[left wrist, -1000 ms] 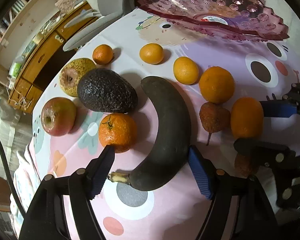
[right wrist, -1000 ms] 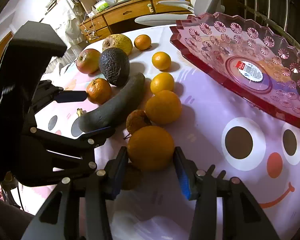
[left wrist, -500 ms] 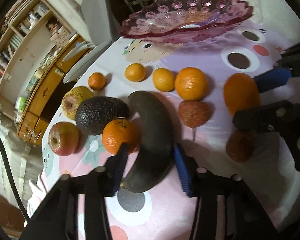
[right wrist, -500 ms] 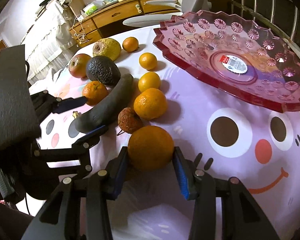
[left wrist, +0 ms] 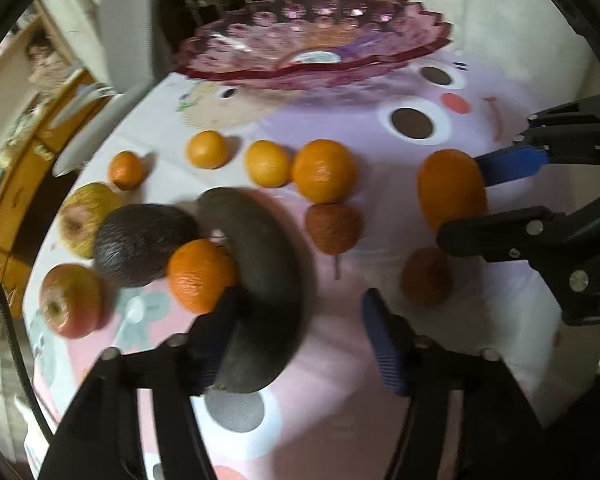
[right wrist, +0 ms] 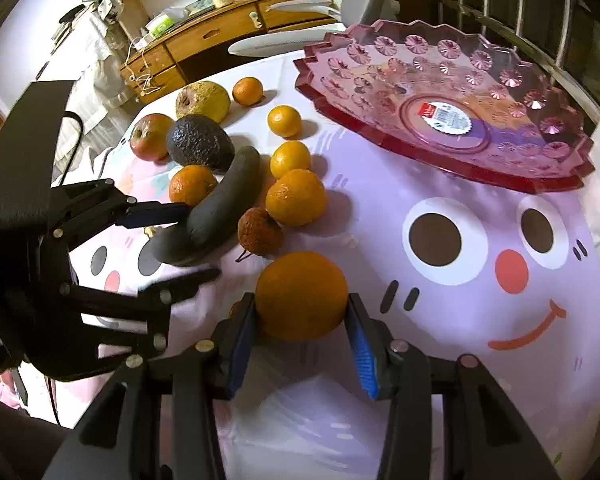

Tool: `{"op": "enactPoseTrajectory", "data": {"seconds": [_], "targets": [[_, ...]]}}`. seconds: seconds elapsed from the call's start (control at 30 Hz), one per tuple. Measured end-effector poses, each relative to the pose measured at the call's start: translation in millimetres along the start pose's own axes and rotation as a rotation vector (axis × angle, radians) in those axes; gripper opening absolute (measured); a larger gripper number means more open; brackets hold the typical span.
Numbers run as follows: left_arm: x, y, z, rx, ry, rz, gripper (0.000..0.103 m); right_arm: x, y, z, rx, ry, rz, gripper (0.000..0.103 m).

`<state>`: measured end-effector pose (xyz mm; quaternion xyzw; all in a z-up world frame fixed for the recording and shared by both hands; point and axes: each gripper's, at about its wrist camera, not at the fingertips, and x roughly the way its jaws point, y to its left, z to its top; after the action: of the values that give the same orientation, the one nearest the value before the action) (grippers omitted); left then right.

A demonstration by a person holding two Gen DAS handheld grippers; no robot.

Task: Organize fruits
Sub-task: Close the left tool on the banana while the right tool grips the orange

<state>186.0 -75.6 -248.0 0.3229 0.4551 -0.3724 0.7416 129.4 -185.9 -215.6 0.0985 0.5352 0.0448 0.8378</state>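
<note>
A blackened banana [left wrist: 256, 280] lies on the cartoon tablecloth between the fingers of my left gripper [left wrist: 300, 340]. Its jaws are opening: the left pad still touches the banana and the right pad stands clear of it. In the right wrist view the banana [right wrist: 224, 196] curves past the left gripper [right wrist: 202, 243]. My right gripper [right wrist: 300, 308] is shut on a large orange [right wrist: 302, 296] and holds it just above the cloth, apart from the fruit row. The left wrist view shows that orange [left wrist: 450, 188] in the right gripper [left wrist: 460, 202] at the right.
A pink glass dish [right wrist: 440, 92] stands at the far side. An avocado [left wrist: 144, 244], an apple [left wrist: 70, 300], a yellow pear [left wrist: 86, 218], several small oranges and a shrivelled brown fruit [left wrist: 332, 226] crowd around the banana. Another brown fruit [left wrist: 426, 276] lies under the right gripper.
The left gripper closed on the banana half a second ago and has now spread again, and it has rolled. The right gripper carried the orange up and away from the row.
</note>
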Motion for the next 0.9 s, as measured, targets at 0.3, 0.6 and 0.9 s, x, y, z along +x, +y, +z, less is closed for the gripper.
{"op": "enactPoseTrajectory", "data": {"seconds": [0.3, 0.6, 0.9], "targets": [[-2, 9, -3, -0.005, -0.029, 0.062, 0.028, -16, 0, -7, 0.049, -0.02, -0.039, 0.044], [-4, 20, -2, -0.102, -0.021, 0.029, 0.026, -34, 1, -9, 0.069, -0.045, -0.071, 0.045], [-22, 17, -17, -0.3, -0.004, -0.015, 0.026, -50, -6, 1, 0.04, -0.06, -0.057, 0.045]]}}
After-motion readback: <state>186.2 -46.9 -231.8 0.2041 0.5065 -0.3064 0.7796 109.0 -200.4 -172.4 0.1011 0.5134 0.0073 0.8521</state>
